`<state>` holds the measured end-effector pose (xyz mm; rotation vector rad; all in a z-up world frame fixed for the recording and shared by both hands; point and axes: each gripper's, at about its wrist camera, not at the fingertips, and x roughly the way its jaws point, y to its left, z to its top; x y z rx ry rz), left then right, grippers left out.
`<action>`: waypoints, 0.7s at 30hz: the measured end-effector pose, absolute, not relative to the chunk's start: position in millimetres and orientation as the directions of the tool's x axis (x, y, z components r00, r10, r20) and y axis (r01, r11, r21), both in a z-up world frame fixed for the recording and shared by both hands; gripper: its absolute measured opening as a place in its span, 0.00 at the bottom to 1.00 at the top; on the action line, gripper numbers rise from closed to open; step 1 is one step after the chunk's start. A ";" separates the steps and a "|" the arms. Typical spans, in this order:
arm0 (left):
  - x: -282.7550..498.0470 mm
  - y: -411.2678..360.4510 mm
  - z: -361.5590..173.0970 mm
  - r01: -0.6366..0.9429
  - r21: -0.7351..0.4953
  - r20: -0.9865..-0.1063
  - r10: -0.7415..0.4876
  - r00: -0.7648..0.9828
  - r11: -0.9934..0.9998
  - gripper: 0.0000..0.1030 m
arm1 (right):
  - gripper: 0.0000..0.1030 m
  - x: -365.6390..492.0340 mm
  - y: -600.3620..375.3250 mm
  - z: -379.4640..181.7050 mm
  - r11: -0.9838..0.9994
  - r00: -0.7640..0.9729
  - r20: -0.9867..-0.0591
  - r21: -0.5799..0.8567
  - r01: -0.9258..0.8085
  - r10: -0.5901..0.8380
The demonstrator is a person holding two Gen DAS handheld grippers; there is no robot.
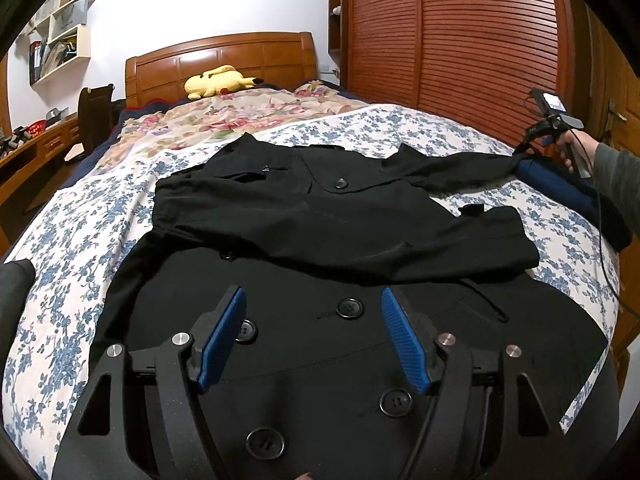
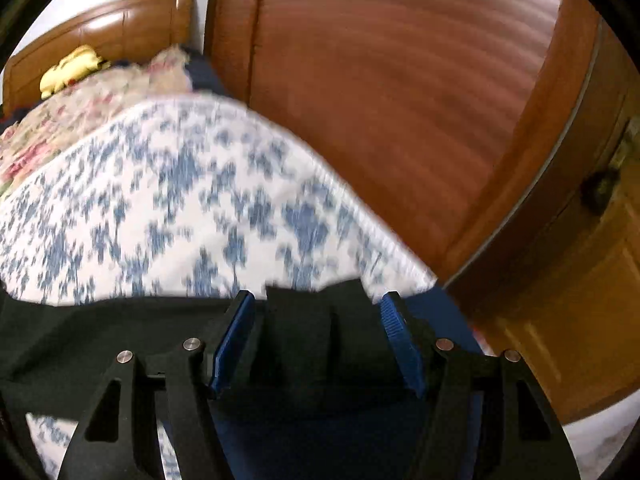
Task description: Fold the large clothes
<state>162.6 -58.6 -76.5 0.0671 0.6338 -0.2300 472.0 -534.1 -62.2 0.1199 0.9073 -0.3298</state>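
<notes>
A large black coat (image 1: 320,220) lies spread on the bed's blue-flowered sheet (image 1: 80,240), its upper part folded down over the buttoned front. My left gripper (image 1: 312,292) hovers open over the buttons, with nothing between its blue pads (image 1: 224,332). One sleeve (image 1: 460,168) stretches right to the bed's edge, where a hand holds my right gripper (image 1: 524,148). In the blurred right wrist view, the right gripper (image 2: 318,298) stands open. The black sleeve cuff (image 2: 316,320) lies between its fingers, and the pads stay clear of it.
A yellow plush toy (image 1: 216,80) and a flowered quilt (image 1: 224,116) sit near the headboard. A slatted wooden wardrobe (image 1: 460,40) runs close along the bed's right side, with a door (image 2: 560,320) beyond. Dark blue fabric (image 1: 560,188) covers the bed's right edge. A desk (image 1: 32,152) stands left.
</notes>
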 end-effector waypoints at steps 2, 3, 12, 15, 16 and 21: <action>162.4 -59.9 -76.8 0.238 -0.003 -0.596 -0.193 0.780 0.971 0.69 | 0.65 476.3 -527.5 -75.1 0.955 0.522 -0.827 -0.058 0.290 -0.208; 162.4 -59.7 -76.4 0.238 -0.002 -0.596 -0.193 0.780 0.971 0.69 | 0.49 475.7 -521.8 -80.1 0.962 0.513 -0.834 -0.073 0.263 -0.204; 158.3 -52.1 -71.8 0.232 -0.014 -0.605 -0.193 0.773 0.973 0.69 | 0.08 445.5 -446.9 -14.6 0.989 0.664 -0.733 -0.118 0.089 -0.148; 152.7 -49.6 -67.0 0.240 -0.017 -0.595 -0.202 0.778 0.971 0.69 | 0.08 424.2 -399.4 27.5 0.987 0.723 -0.682 -0.159 0.006 -0.114; 150.4 -48.7 -64.6 0.242 -0.013 -0.589 -0.203 0.782 0.970 0.69 | 0.08 416.2 -385.3 37.4 0.986 0.737 -0.669 -0.168 -0.018 -0.101; 139.9 -40.0 -55.3 0.240 -0.017 -0.558 -0.208 0.803 0.971 0.69 | 0.08 363.4 -298.5 95.7 0.962 0.814 -0.581 -0.222 -0.160 0.002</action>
